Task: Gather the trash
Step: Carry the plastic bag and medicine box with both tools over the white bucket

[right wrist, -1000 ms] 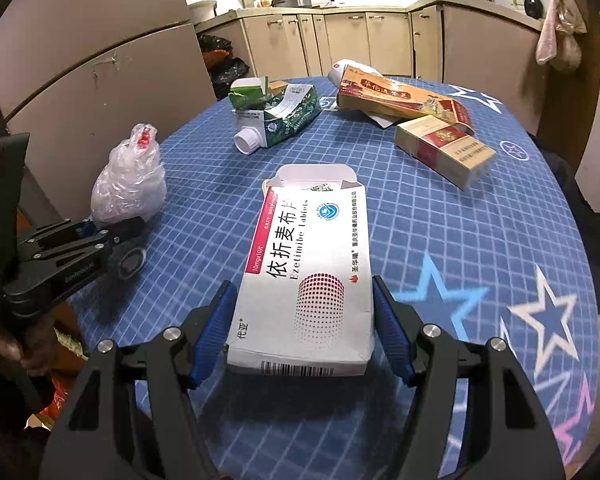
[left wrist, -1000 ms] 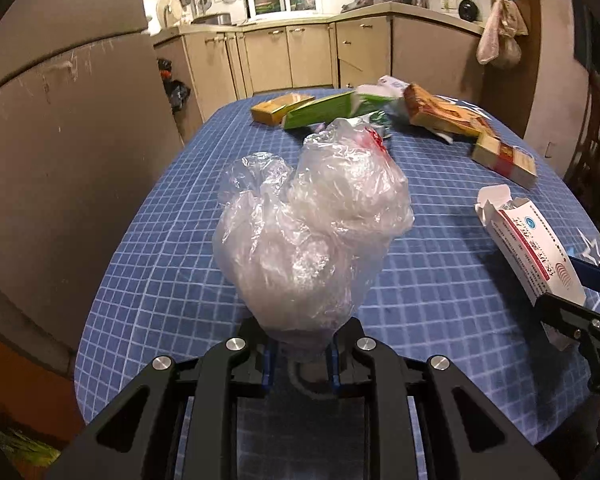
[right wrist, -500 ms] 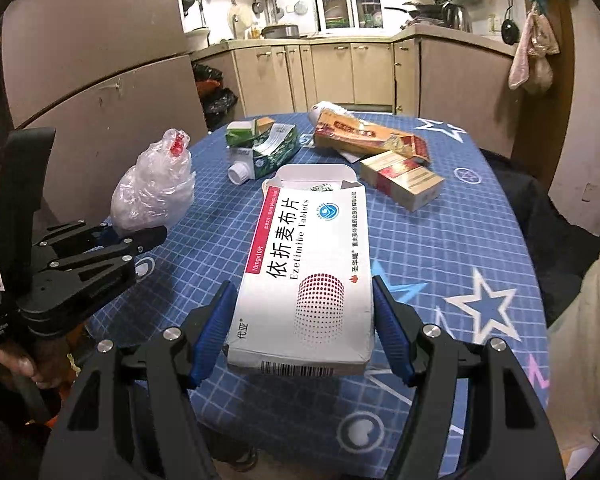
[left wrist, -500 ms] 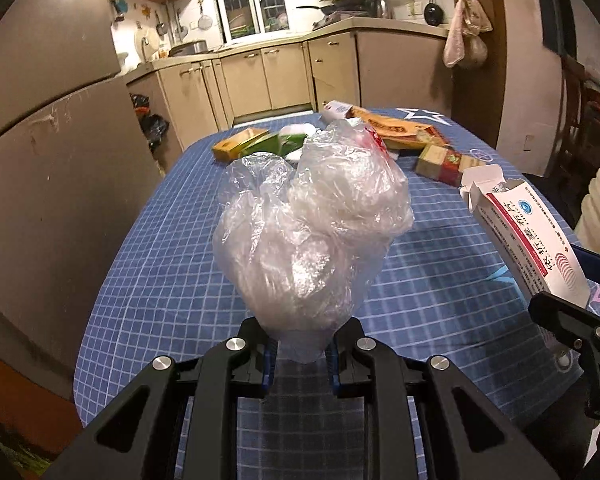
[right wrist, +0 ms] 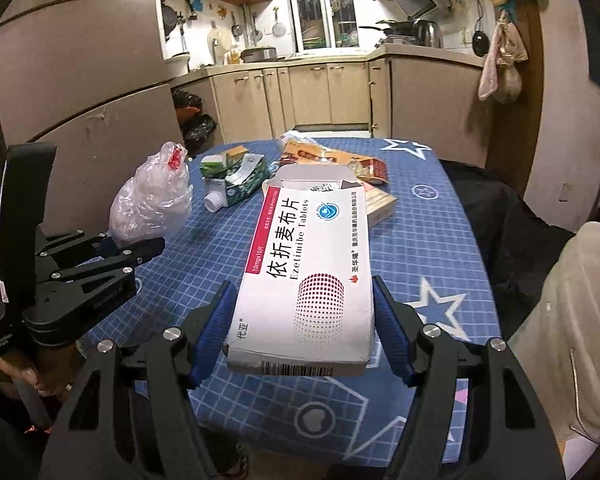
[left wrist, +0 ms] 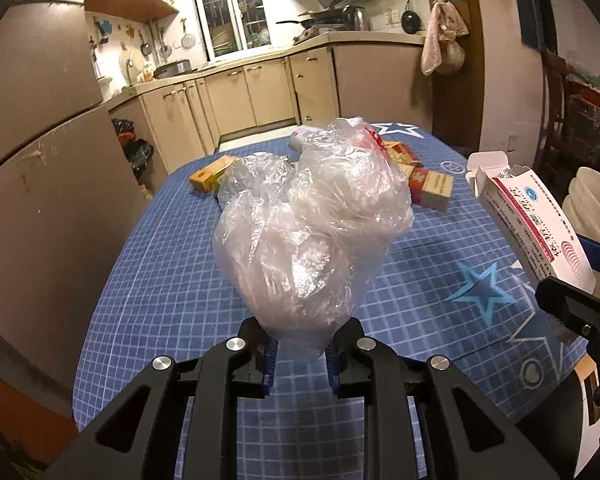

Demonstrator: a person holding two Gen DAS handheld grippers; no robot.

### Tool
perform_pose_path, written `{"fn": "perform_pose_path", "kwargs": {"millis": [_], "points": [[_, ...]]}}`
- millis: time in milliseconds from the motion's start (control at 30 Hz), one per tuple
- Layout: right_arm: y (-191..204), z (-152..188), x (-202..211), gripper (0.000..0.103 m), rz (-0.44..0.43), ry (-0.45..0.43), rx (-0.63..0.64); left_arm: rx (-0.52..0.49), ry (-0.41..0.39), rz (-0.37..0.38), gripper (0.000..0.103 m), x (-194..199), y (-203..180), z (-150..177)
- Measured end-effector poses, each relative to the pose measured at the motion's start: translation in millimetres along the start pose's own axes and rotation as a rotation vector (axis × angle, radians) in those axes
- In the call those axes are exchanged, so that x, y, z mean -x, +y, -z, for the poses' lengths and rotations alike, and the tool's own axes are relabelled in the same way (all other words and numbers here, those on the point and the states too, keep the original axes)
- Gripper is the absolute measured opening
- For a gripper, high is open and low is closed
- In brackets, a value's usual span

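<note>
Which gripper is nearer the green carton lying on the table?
Left. The left gripper, holding the plastic bag, sits nearer the green carton; the right gripper hangs farther back.

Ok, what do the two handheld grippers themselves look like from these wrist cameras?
Both are the same build. The left gripper and right gripper have matte black angular linkage arms with triangular cut-outs and silver round bolt heads at the joints. The fingers carry ribbed blue pads. In the right wrist view, the left gripper has a tall black handle with small white lettering near its base.
</note>
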State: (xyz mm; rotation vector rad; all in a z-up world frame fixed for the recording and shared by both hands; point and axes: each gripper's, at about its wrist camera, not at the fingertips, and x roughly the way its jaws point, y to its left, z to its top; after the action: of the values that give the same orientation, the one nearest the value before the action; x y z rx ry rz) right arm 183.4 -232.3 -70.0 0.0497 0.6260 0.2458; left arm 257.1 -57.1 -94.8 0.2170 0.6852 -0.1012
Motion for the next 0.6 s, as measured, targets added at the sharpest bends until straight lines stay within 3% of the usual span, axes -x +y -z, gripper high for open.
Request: {"fn": "perform_pose_path", "kwargs": {"millis": [433, 600], "points": [[-45, -7, 30, 0.064, 0.103, -0.076, -0.067, -0.074, -0.065, 0.088, 0.022, 3, -57, -33], [-62, -11, 48, 0.064, 0.162, -0.122, -0.087, -0.112, -0.08, 0.154, 0.022, 1, -88, -50]]}}
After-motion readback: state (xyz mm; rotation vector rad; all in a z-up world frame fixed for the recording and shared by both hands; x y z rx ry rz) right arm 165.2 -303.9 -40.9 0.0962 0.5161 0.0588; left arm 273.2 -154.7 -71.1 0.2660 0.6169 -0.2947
